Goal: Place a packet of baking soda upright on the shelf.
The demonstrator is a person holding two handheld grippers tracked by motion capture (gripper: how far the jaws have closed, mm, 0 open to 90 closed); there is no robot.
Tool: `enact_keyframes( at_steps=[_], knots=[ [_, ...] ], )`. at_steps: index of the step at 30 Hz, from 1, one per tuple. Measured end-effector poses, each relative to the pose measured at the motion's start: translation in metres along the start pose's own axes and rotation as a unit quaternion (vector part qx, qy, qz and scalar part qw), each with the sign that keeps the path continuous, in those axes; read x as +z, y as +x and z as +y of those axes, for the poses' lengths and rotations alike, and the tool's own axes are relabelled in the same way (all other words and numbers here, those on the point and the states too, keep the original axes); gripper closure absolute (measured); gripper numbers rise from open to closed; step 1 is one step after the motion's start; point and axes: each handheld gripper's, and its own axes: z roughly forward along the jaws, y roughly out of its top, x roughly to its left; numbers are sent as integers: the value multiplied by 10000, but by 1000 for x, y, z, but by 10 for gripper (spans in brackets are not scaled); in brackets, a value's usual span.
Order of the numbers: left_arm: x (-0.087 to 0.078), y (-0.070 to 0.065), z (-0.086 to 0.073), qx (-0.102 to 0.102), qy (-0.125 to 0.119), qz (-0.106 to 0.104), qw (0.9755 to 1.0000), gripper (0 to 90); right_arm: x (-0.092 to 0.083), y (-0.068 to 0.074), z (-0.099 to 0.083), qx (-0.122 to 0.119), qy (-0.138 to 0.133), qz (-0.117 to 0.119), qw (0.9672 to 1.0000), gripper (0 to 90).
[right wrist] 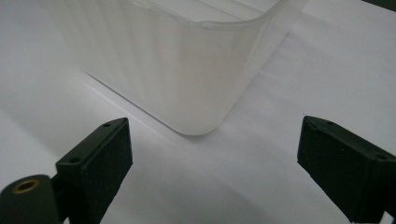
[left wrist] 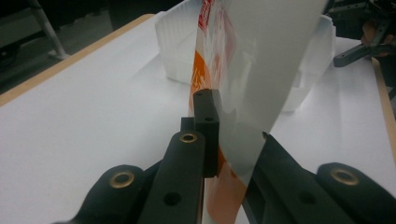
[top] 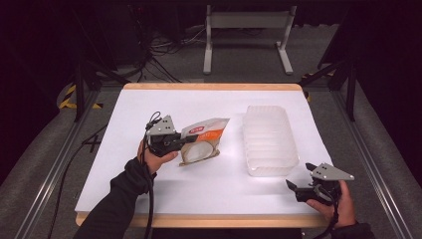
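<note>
Pinching one end of a white-and-orange pouch (top: pixel 203 143), the left tongs (top: pixel 185 143) hold it above the white desk (top: pixel 199 189), left of the desk's middle. In the left gripper view the black jaws press flat against the film of the pouch (left wrist: pixel 252 70), which stands on edge between them, orange print on one face and plain white on the other. The pouch extends from the tongs toward the clear plastic tub (top: pixel 269 140) but stays apart from it. The tub rests on the right half of the desk, its long side running from the near edge toward the far edge. The right tongs (top: pixel 302 179) sit near the desk's near right corner, jaws spread wide with nothing between them, aimed at the tub's nearest rounded corner (right wrist: pixel 196 93).
</note>
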Motion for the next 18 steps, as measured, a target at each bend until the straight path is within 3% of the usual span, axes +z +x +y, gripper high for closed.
enact_keyframes(
  at_steps=[3, 13, 18],
  knots=[
    [-2, -6, 5, 194, -83, 110, 9997, 899, 0, 0, 0, 8, -4, -13, 10000, 109],
    [-4, -14, 16, 278, -323, 125, 9990, 899, 2, 1, 0, -71, 75, 2, 9999, 112],
    [-1, -18, 21, 211, -469, 59, 9987, 899, 4, 2, 0, -140, 103, 14, 9998, 113]
  ],
)
